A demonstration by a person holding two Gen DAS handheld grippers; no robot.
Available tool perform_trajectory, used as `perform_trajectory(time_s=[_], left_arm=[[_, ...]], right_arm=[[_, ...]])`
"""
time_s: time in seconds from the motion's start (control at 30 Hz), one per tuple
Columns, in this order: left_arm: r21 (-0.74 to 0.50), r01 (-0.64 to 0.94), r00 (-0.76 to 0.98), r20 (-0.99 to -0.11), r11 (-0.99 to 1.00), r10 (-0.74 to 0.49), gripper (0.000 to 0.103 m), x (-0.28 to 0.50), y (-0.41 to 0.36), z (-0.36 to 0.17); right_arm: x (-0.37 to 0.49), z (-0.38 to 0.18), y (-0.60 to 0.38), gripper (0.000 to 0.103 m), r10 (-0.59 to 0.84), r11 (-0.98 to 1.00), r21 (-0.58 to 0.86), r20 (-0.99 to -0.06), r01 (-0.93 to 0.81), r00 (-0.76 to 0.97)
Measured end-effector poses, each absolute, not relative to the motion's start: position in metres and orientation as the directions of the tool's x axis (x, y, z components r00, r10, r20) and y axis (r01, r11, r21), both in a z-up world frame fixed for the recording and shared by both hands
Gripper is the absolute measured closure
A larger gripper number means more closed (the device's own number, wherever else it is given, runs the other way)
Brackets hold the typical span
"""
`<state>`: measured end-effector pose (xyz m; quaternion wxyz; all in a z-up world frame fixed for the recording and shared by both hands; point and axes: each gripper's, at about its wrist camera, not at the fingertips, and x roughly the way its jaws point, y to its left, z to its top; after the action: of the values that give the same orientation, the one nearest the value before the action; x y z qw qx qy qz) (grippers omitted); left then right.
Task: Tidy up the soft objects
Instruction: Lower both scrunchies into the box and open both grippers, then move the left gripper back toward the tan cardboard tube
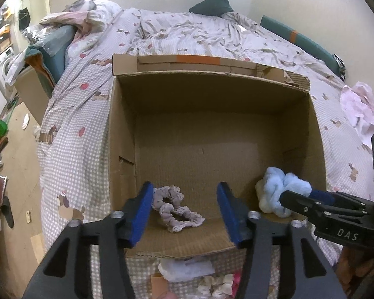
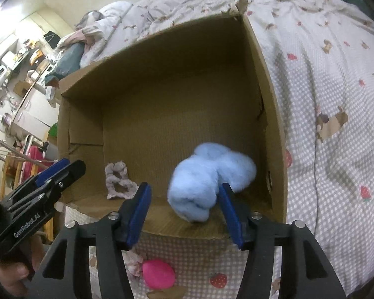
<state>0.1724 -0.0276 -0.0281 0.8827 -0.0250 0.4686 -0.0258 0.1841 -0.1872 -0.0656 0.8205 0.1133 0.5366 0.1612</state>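
On the bed (image 1: 82,114), with its checked cover printed with dogs and strawberries, stands the open cardboard box (image 1: 122,134), and you hold both grippers over its near edge, pointing down into it.

Your left gripper (image 1: 185,211) has its blue pads spread wide, with nothing pressed between them. Below it, on the box floor close to the near wall, lies the grey-pink lace scrunchie (image 1: 173,210). It is flat on the cardboard, and the pads do not touch it. In the right wrist view you see the same scrunchie (image 2: 119,182) at the left part of the floor.

Your right gripper (image 2: 184,211) also has its pads apart. The fluffy light blue piece (image 2: 207,182) sits between and just beyond them, in the near right corner of the box, beside the right wall. The right pad looks very close to the fluff, but no squeeze is visible; if it brushes the fluff, you cannot tell from here. The piece looks a little blurred. In the left wrist view it (image 1: 279,186) has a cream-white part at its lower left side.

Outside the box, on the cover just before the near wall, you have a bright pink soft thing (image 2: 158,274) and some pale fluffy pieces (image 1: 219,284). Farther right on the bed lies a crumpled pink cloth (image 1: 359,109).
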Motion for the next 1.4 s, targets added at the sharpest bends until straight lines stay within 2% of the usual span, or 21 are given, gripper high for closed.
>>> perform_trajectory(time_s=[0.03,0.07,0.1,0.23,0.53,0.87,1.4], left_arm=[[-0.069,0.022,0.564,-0.823,0.997,-0.069,0.027,0.172,-0.027,-0.027],[-0.070,0.021,0.569,-0.819,0.997,-0.070,0.021,0.172,-0.027,-0.026],[-0.070,0.020,0.575,-0.816,0.997,-0.069,0.020,0.171,-0.028,-0.024],[-0.056,0.012,0.578,-0.815,0.998,-0.053,0.010,0.170,-0.028,-0.020],[-0.099,-0.024,0.581,-0.811,0.995,-0.066,0.006,0.164,-0.016,-0.011],[-0.076,-0.057,0.621,-0.784,0.995,-0.024,0.005,0.143,-0.006,0.008],[-0.043,-0.067,0.538,-0.843,0.997,0.000,0.005,0.096,0.004,-0.006]], right_arm=[[0.184,-0.064,-0.187,0.041,0.384,0.923,0.355,-0.841,-0.146,0.381],[0.184,-0.062,-0.188,0.034,0.382,0.924,0.353,-0.837,-0.146,0.392],[0.184,-0.060,-0.189,0.029,0.379,0.925,0.350,-0.832,-0.147,0.405],[0.182,-0.051,-0.192,0.028,0.346,0.937,0.322,-0.818,-0.132,0.459],[0.183,-0.044,-0.209,0.023,0.336,0.936,0.344,-0.804,-0.076,0.491],[0.161,-0.034,-0.213,0.023,0.345,0.933,0.352,-0.804,-0.079,0.485],[0.116,-0.032,-0.210,0.023,0.358,0.931,0.349,-0.817,-0.106,0.452]])
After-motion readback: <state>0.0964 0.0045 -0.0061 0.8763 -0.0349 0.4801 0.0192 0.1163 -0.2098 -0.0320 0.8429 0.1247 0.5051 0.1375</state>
